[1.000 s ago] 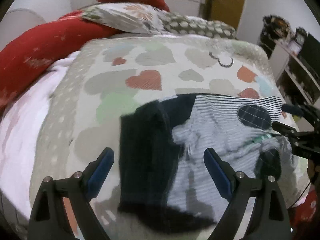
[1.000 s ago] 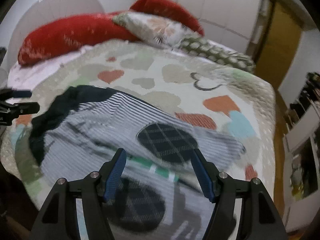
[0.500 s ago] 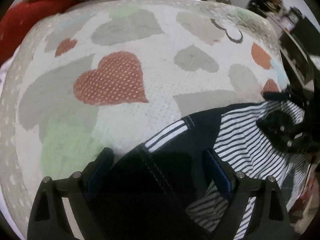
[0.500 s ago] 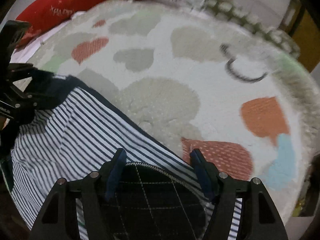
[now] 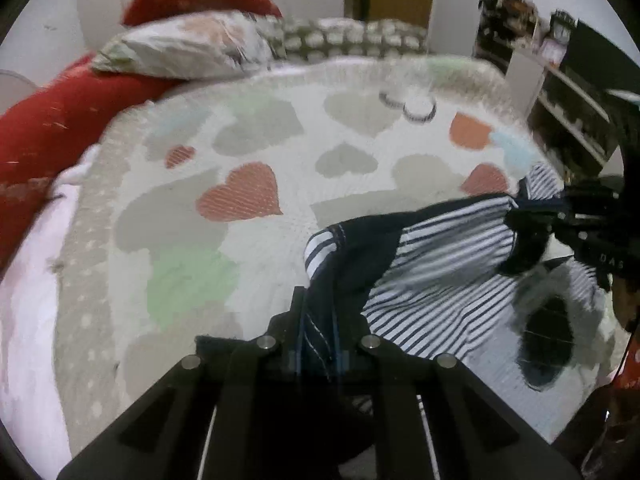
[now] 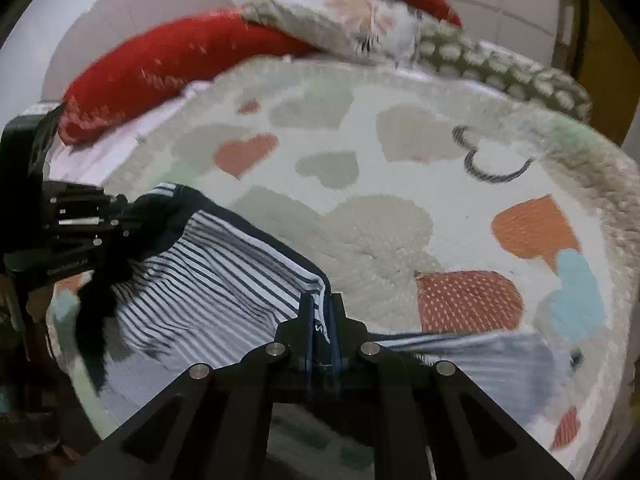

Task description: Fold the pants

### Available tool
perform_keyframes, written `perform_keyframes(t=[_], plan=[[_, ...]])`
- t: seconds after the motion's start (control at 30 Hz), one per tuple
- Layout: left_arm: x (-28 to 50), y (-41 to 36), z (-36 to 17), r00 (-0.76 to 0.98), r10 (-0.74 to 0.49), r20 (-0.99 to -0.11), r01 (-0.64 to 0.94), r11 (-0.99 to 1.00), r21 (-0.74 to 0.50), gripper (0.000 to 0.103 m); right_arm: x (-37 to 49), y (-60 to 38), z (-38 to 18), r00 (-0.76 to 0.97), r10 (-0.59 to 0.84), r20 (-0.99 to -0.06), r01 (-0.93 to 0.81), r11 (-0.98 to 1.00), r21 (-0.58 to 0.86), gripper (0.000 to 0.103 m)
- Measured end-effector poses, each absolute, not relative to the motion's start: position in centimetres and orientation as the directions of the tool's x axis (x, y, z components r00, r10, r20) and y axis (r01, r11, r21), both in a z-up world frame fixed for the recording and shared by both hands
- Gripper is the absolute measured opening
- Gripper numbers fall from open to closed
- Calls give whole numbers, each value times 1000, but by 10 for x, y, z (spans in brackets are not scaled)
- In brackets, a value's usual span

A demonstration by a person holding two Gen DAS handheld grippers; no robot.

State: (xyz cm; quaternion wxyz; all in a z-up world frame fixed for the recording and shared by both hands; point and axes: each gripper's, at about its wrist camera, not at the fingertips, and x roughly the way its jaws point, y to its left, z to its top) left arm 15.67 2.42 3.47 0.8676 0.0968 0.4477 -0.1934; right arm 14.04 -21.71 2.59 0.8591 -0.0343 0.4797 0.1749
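Both grippers, left [image 5: 316,336] and right [image 6: 322,328], clamp the pants [image 5: 440,276] far edge on the bed [image 5: 256,264]; next, probably carry it over evenly.

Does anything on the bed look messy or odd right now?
Only the striped pants: they lie bunched and creased near the blanket's front edge, pinched by the left gripper and right gripper. Nothing looks spilled or damaged.

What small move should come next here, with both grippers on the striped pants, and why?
Probably lift both corners together and carry them across the bed. The left gripper pinches the dark edge of the striped pants, the right gripper its far striped corner, so the fold looks ready to start.
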Motion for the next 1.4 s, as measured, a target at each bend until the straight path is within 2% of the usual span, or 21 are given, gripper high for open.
perform_keyframes(t=[0.17,0.27,0.4,0.53,0.6,0.67,0.73,0.77,0.83,0.87,0.9,1.03,1.13,1.17,1.2,1.23,1.27,1.33,1.4], plan=[[79,27,52,671,-192,-716,375,921,105,11,80,-205,47,544,289,-788,-329,937,116,8],[39,23,40,716,-135,-685,343,923,176,12,46,-196,42,567,290,-771,-318,941,120,8],[-1,22,9,734,-56,-677,314,912,264,20,-2,-196,15,569,314,-760,-255,946,200,9],[-27,37,-11,697,-37,-716,283,932,227,23,-35,-210,-11,561,340,-754,-153,939,309,13],[-36,51,-11,688,-41,-725,255,948,188,30,-52,-221,-15,566,337,-752,-106,935,339,16],[-43,68,-6,687,-44,-726,210,968,140,45,-68,-233,-15,579,293,-761,-53,945,324,17],[-48,87,-1,686,-43,-727,162,982,95,46,-77,-248,-10,599,251,-761,-4,950,311,20],[-48,94,1,686,-32,-727,137,987,86,46,-79,-256,-3,618,219,-755,26,954,298,23],[-49,104,6,685,-24,-728,98,993,60,46,-76,-264,12,651,179,-738,47,960,274,41],[-48,107,8,683,-29,-730,84,996,39,46,-70,-264,19,664,163,-730,48,965,258,58],[-47,111,10,677,-43,-734,68,998,4,46,-57,-259,28,673,142,-725,44,972,232,67],[-46,114,13,663,-107,-741,61,994,-88,46,-6,-224,41,680,66,-730,23,993,112,68],[-48,108,13,665,-97,-741,68,995,-69,46,44,-200,28,649,-34,-760,49,999,-2,68],[-49,108,13,664,-93,-742,68,996,-64,46,57,-194,20,630,-100,-770,70,995,-72,67],[-50,109,13,662,-94,-743,67,996,-67,46,72,-188,9,607,-169,-776,87,985,-146,53],[-51,110,12,658,-98,-747,66,995,-73,47,83,-185,0,589,-201,-783,86,979,-186,33],[-51,111,11,654,-99,-750,64,995,-76,47,86,-186,-8,571,-219,-791,86,974,-208,5],[-50,114,11,650,-97,-754,57,995,-79,47,85,-194,-11,557,-197,-807,92,980,-175,5],[-49,115,11,649,-92,-755,45,996,-82,47,67,-207,4,605,-164,-779,106,986,-126,5]])
